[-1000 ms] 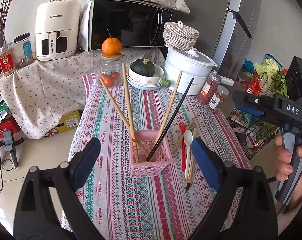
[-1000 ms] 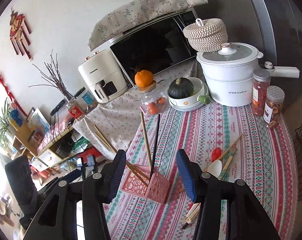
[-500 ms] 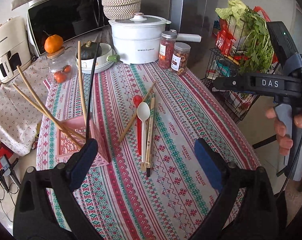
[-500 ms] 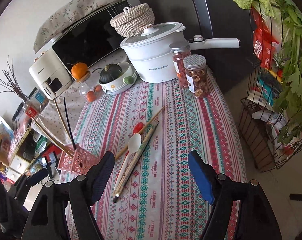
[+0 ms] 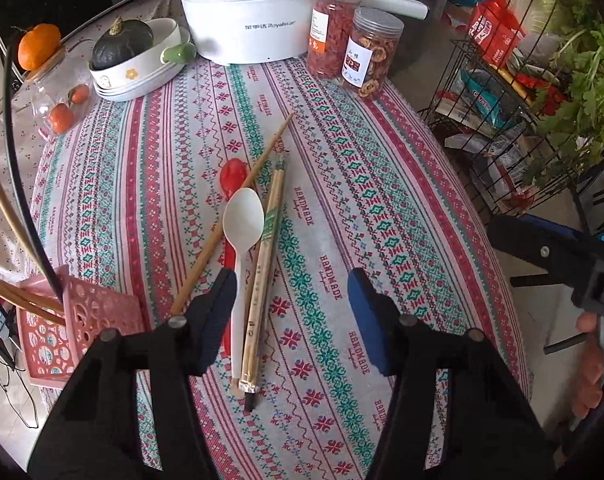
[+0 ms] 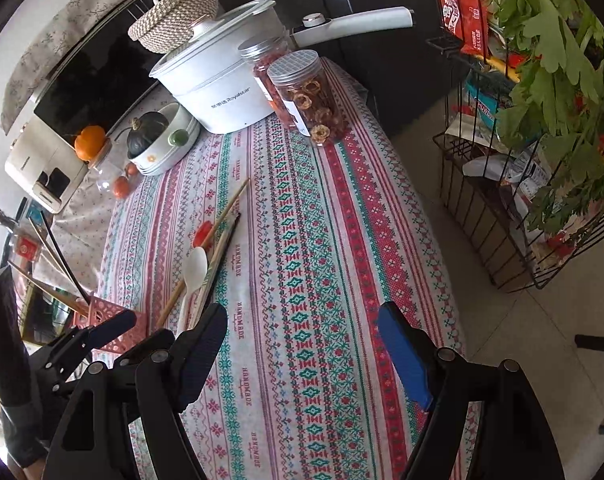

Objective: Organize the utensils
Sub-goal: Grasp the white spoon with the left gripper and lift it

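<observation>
A white spoon, a red spoon, a bare wooden chopstick and a wrapped chopstick pair lie bundled on the patterned tablecloth. My left gripper hovers over their near ends. Its jaws are closing; the spoon handle and wrapped pair lie between them by the left finger, untouched by the pads. A pink basket at left holds several chopsticks. In the right wrist view, my right gripper is open over bare cloth, right of the white spoon and basket.
At the table's back stand a white pot, two lidded jars, a bowl with a green squash and a glass jar topped by an orange. A wire rack of vegetables stands on the floor beyond the right edge.
Both views swung from the pink basket to the loose utensils and dropped closer to the table. The left jaws narrowed; the right jaws widened.
</observation>
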Demonstrator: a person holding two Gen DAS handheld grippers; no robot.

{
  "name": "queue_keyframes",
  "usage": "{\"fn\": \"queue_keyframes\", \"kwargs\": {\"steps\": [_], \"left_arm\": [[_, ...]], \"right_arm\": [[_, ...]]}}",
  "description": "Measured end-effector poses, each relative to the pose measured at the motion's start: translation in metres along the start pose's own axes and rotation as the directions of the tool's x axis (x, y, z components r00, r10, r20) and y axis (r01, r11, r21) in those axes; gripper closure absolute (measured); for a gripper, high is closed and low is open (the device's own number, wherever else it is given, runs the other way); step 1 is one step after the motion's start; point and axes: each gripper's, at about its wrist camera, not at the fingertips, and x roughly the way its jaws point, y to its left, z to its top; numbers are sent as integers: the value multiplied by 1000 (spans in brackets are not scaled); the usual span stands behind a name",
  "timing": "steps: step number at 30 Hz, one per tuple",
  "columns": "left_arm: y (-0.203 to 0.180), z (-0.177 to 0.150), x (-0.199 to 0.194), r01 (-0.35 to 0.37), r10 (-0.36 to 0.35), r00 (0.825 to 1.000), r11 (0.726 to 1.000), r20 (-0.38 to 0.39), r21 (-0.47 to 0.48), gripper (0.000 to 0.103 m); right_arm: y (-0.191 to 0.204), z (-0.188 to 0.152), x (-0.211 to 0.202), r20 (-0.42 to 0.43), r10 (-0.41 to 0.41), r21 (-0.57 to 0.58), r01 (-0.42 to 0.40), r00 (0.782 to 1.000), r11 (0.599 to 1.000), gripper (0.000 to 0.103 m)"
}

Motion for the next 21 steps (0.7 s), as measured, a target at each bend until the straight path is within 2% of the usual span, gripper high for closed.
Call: {"fn": "queue_keyframes", "kwargs": {"steps": [2, 6, 11, 14, 16, 17, 21], "left_arm": [[5, 9, 17, -53, 53, 998, 999, -20, -6, 52], [15, 22, 46, -104, 102, 993, 994, -66, -33, 69], [24, 39, 64, -143, 141, 989, 989, -43, -34, 69], [28, 44, 74, -123, 121, 991, 992, -56, -37, 70], [27, 44, 78, -112, 109, 992, 993, -65, -31, 82], [27, 44, 79, -110, 108, 992, 994, -67, -29, 92], [21, 41, 72, -112, 112, 993, 994, -40, -2, 101]], "right_arm": [[-1, 1, 6, -15, -2, 2, 2, 1000, 1000, 24], [-4, 3, 16, -42, -13, 4, 13, 999, 1000, 24], [-10, 5, 25, -60, -18, 26, 19, 998, 999, 24], [-10, 7, 28, -70, -7, 34, 9, 998, 999, 24], [-9, 7, 30, -74, -7, 31, 9, 997, 999, 24], [-9, 8, 30, -75, -7, 31, 10, 997, 999, 24], [-12, 9, 34, -81, -6, 45, 10, 997, 999, 24]]}}
